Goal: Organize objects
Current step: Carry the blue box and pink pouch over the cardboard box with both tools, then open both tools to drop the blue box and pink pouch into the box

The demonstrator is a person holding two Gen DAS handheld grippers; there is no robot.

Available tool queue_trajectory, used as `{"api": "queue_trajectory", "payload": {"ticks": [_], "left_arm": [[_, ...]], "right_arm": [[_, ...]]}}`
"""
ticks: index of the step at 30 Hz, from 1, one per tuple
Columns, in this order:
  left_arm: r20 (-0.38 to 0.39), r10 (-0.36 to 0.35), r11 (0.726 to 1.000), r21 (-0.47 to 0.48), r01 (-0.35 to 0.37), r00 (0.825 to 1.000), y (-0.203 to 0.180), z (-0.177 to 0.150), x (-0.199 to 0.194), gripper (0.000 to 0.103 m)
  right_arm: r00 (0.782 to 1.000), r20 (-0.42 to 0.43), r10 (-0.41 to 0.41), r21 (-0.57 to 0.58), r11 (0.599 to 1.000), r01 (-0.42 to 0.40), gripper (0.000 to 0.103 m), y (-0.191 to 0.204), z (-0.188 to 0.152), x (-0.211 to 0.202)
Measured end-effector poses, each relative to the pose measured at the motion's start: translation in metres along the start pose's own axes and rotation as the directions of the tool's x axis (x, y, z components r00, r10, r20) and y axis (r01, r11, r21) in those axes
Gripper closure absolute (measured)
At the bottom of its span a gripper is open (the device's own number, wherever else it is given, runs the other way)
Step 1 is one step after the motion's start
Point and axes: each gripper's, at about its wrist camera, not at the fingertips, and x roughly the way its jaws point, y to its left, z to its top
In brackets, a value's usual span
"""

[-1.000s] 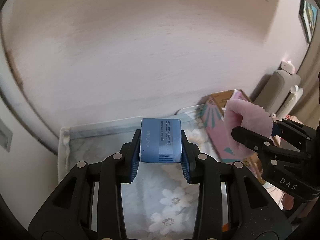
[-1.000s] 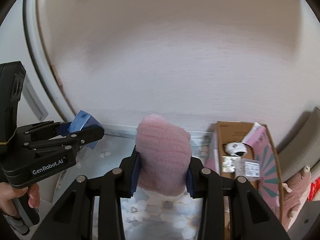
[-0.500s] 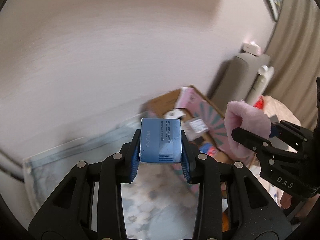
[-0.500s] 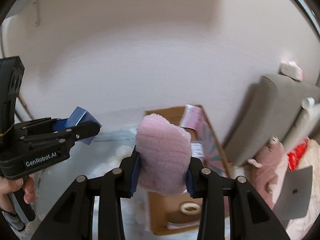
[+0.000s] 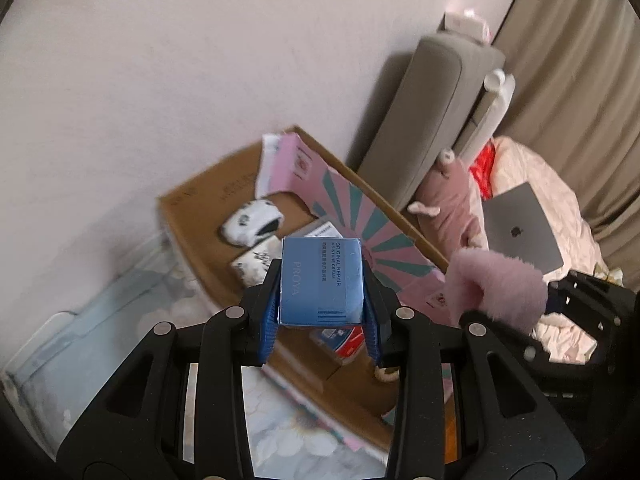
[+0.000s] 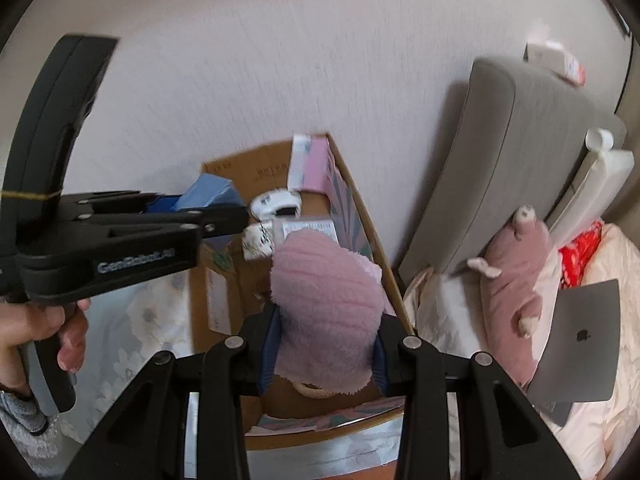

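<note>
My left gripper [image 5: 322, 312] is shut on a blue cream box [image 5: 322, 282] and holds it in the air above an open cardboard box [image 5: 192, 200]. It also shows in the right wrist view [image 6: 208, 216], with the blue box [image 6: 210, 196] in it. My right gripper [image 6: 324, 344] is shut on a fluffy pink slipper [image 6: 326, 308] above the same cardboard box [image 6: 248, 168]. The slipper also shows at the right of the left wrist view [image 5: 496, 288]. White slippers [image 5: 254, 220], packets and a tape roll lie inside the box.
The cardboard box stands on a floral mat [image 5: 132, 320] against a pale wall. To the right are a grey headboard [image 6: 516, 152], a pink plush pig [image 6: 516, 272], a grey laptop [image 6: 580, 344] and pink bedding [image 5: 560, 200].
Both grippers have swung right and forward with their loads. The cardboard box has come from the right edge to the middle, below both grippers, and the bed has come into view.
</note>
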Motion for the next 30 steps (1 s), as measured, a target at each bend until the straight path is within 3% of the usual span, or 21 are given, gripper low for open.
{"api": "queue_trajectory", "payload": {"ticks": [8, 18, 21, 23, 27, 29, 30], "left_arm": [[-0.152, 0.004, 0.998, 0.058, 0.005, 0.988, -0.010, -0.008, 0.077, 0.071], [-0.177, 0.047, 0.992, 0.121, -0.026, 0.983, -0.003, -0.007, 0.091, 0.071], [-0.172, 0.068, 0.988, 0.146, -0.043, 0.983, -0.004, -0.003, 0.087, 0.071], [-0.160, 0.088, 0.984, 0.164, -0.062, 0.983, -0.006, 0.001, 0.082, 0.070], [-0.151, 0.093, 0.984, 0.167, -0.067, 0.984, -0.007, 0.008, 0.074, 0.067], [-0.149, 0.083, 0.986, 0.158, -0.059, 0.985, -0.005, 0.011, 0.071, 0.054], [-0.147, 0.083, 0.986, 0.156, -0.060, 0.986, -0.005, 0.011, 0.070, 0.025]], "right_arm": [[0.991, -0.131, 0.002, -0.023, 1.000, -0.005, 0.068, -0.007, -0.017, 0.046], [0.979, -0.199, 0.034, -0.022, 0.999, -0.039, 0.067, -0.003, -0.016, 0.062], [0.975, -0.217, 0.049, -0.041, 0.997, -0.059, 0.049, 0.003, -0.017, 0.060], [0.974, -0.220, 0.044, -0.052, 0.997, -0.057, 0.020, 0.006, -0.018, 0.059], [0.984, -0.169, 0.048, -0.045, 0.997, -0.056, 0.002, 0.007, -0.020, 0.051], [0.986, -0.160, 0.048, -0.036, 0.998, -0.055, 0.002, 0.008, -0.019, 0.050], [0.987, -0.154, 0.042, -0.034, 0.998, -0.047, 0.002, 0.007, -0.020, 0.049]]}}
